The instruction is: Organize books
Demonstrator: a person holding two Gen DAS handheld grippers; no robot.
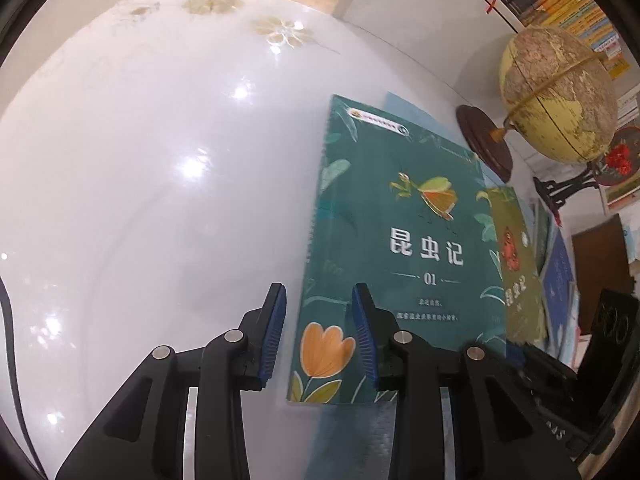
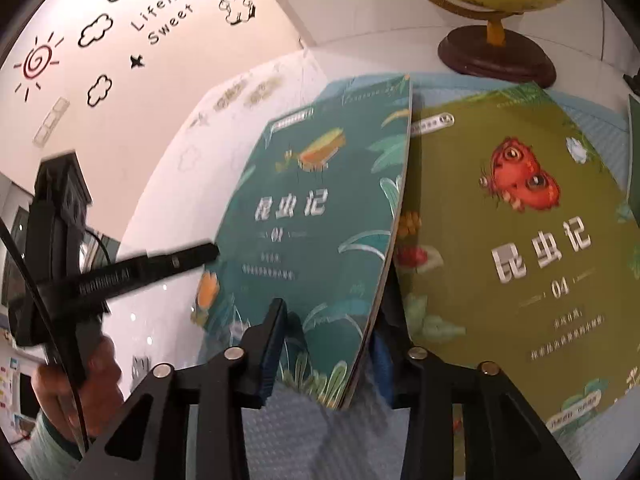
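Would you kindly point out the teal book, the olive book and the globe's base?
teal book (image 1: 400, 240): left wrist view, cover centre.
olive book (image 2: 520, 220): right wrist view, cover centre.
globe's base (image 2: 496, 60): right wrist view, top.

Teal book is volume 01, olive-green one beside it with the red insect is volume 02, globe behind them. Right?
Not quite. The olive-green book with the red insect is volume 04, not 02; the right wrist view shows the number under its title. The rest holds: the teal book is volume 01 and the globe stands behind them.
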